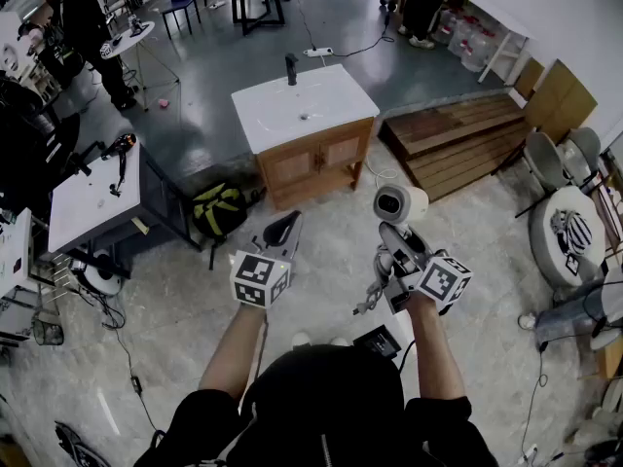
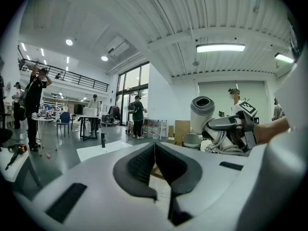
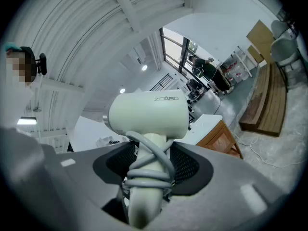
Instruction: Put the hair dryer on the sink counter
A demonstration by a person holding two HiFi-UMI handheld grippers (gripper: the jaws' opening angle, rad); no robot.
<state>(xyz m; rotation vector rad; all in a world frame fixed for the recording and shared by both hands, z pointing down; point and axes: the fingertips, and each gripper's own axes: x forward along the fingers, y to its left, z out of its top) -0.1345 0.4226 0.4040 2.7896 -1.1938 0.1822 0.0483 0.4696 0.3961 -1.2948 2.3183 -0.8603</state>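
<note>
A white hair dryer [image 1: 400,203] with its grey cord wound round the handle stands upright in my right gripper [image 1: 393,238], which is shut on the handle. In the right gripper view the dryer [image 3: 147,114] fills the middle, and the dark pads [image 3: 188,165] press its handle from both sides. My left gripper [image 1: 282,230] is beside it at the left, shut and empty, its pads [image 2: 139,163] touching. The sink counter [image 1: 336,100], white top on a wooden cabinet with a black faucet [image 1: 291,66], stands ahead across the floor. The left gripper view shows the dryer [image 2: 202,112] at the right.
A black-and-yellow backpack [image 1: 219,209] lies left of the cabinet. A white table [image 1: 92,197] with tools stands at the left. Wooden pallets [image 1: 458,139] lie right of the counter, grey chairs [image 1: 545,159] beyond. A power strip [image 1: 318,53] and cables lie behind; people stand far off.
</note>
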